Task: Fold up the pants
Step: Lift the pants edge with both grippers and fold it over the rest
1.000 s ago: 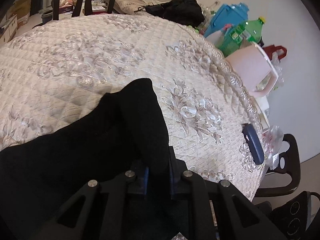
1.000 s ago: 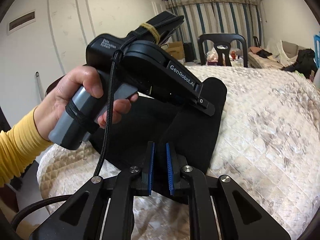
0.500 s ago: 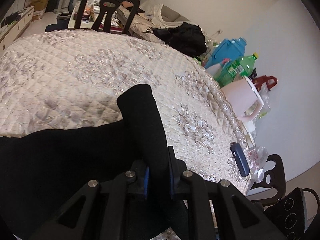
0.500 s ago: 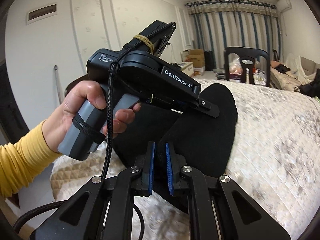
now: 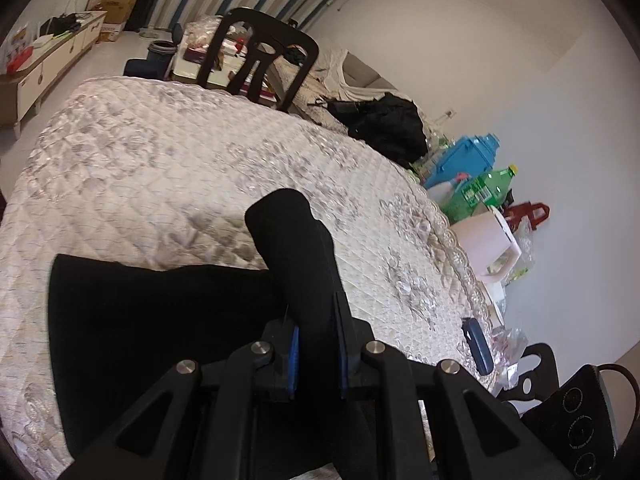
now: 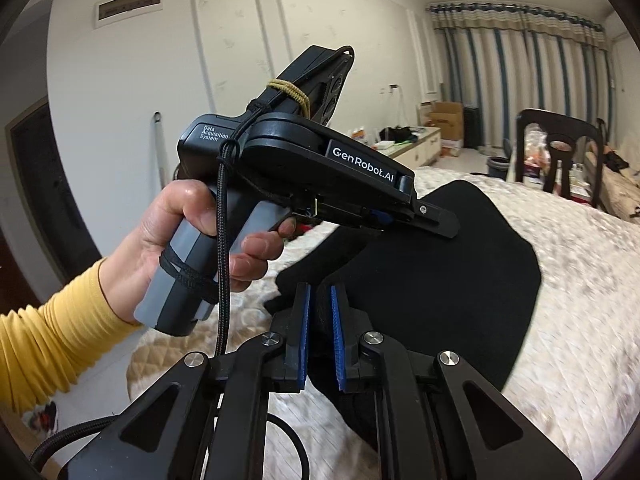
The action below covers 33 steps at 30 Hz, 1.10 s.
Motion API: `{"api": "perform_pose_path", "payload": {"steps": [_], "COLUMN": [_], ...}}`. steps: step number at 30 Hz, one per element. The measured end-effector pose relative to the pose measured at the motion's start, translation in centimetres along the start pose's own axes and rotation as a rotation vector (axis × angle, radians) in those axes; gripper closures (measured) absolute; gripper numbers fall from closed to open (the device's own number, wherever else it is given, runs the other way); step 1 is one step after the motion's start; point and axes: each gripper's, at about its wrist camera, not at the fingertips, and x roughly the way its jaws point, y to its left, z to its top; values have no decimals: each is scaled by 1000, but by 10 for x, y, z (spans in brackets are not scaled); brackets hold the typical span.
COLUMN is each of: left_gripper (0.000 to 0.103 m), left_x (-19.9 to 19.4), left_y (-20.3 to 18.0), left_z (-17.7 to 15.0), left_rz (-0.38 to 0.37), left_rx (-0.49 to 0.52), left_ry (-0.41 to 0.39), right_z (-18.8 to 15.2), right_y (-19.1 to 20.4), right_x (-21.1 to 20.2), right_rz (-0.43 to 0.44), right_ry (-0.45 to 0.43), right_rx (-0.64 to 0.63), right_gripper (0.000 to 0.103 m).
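Note:
The black pants (image 5: 160,320) lie on a cream quilted table cover (image 5: 160,168). My left gripper (image 5: 316,320) is shut on a thick fold of the pants, and a rolled end sticks up past the fingers. My right gripper (image 6: 320,316) is shut on another edge of the pants (image 6: 440,280) and holds it lifted above the table. In the right wrist view the left gripper's black body (image 6: 320,172) is held by a hand in a yellow sleeve, just above and left of the lifted cloth.
A black chair (image 5: 260,60) stands at the table's far side. A pink jug (image 5: 488,244), green bottle (image 5: 488,188) and blue container (image 5: 464,160) stand past the right edge. A dark blue object (image 5: 476,344) lies near the right rim. Black clothing (image 5: 384,124) lies behind.
Both grippers have risen with the pants, lifting the cloth higher off the table. The left wrist view has tilted up and shows more of the room.

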Motion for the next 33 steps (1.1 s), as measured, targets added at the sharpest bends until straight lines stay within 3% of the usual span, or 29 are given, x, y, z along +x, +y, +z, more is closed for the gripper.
{"api": "perform_pose_path", "payload": {"steps": [10,13,18,20,22,26,33], "left_gripper": [87,87,86,76,46,42,40], "left_x": [-54,-56,-45,-40,-33,-23,-9], "left_y": [56,72,95,106,114,119,114], "left_z": [5,1,-12,-18,-22,-29,-26], "left_rz": [30,46,56,29,27,-7,36], "left_rx": [-87,-108,-148,-197,-237,-260,-250], "left_ry": [-133,-117,-64,-54,-47,-5,81], "right_z": [10,10,5,5,4,4,4], "right_y": [12,10,3,-2,-3,5,2], "right_x": [43,59,63,62,64,73,82], "right_rz": [96,145,150,157,165,179,230], "right_ry": [50,78,86,85,87,105,107], "right_rx": [-23,0,5,23,39,32,55], "right_gripper": [93,94,94,94,94,94,94]}}
